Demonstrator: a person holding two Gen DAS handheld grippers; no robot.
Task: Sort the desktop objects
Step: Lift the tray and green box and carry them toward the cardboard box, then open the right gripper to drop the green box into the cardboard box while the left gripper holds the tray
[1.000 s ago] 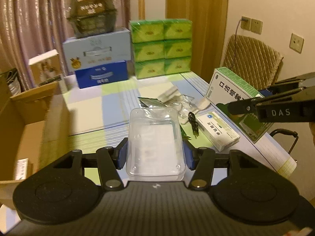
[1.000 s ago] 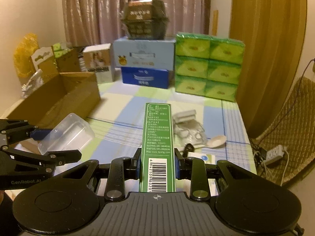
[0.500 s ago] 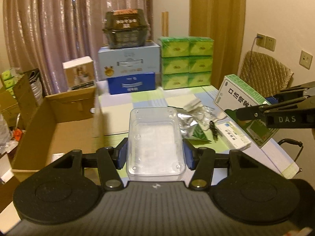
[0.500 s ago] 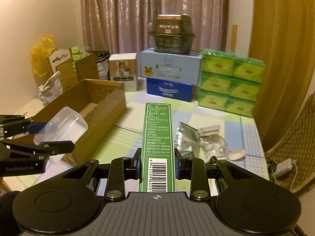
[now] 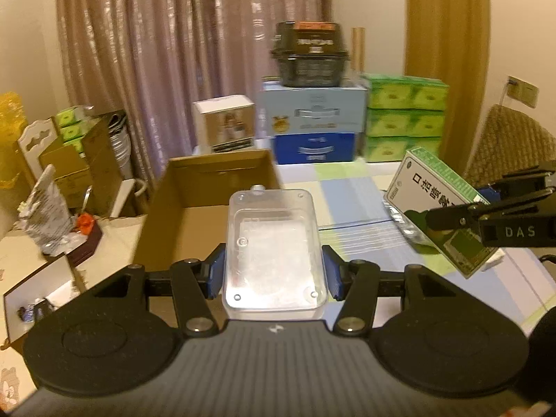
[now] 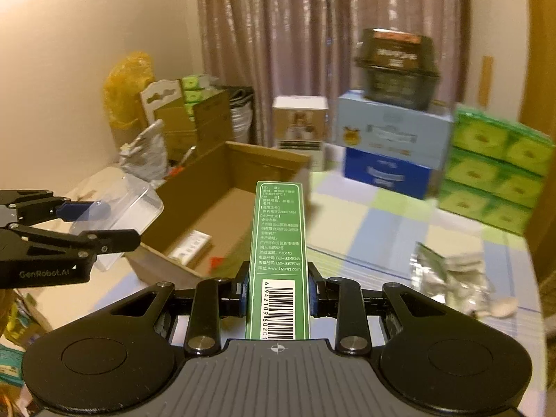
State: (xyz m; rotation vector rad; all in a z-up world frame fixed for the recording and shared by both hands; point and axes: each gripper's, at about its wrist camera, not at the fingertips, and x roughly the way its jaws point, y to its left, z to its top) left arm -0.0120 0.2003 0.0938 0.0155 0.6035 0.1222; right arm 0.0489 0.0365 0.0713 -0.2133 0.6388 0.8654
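My left gripper (image 5: 274, 274) is shut on a clear plastic box (image 5: 272, 246), held level in front of an open cardboard carton (image 5: 208, 187). From the right wrist view the same clear plastic box (image 6: 133, 206) hangs in the left gripper (image 6: 100, 224) over the carton's near left wall. My right gripper (image 6: 278, 293) is shut on a tall green and white medicine box (image 6: 279, 236), narrow side with barcode facing the camera. In the left wrist view that medicine box (image 5: 439, 205) hangs tilted at the right, above the checked tablecloth (image 5: 351, 187).
The carton (image 6: 222, 201) holds a small white box (image 6: 191, 245). Foil packets and a white spoon (image 6: 451, 274) lie on the table at the right. Stacked blue boxes (image 5: 312, 128), green tissue packs (image 5: 405, 118) and a dark basket (image 5: 309, 52) stand at the back. Clutter fills the left floor.
Both grippers have swung left with their loads, away from the table's items and toward the cardboard carton, which now fills the middle of both views. Neither grip has changed.
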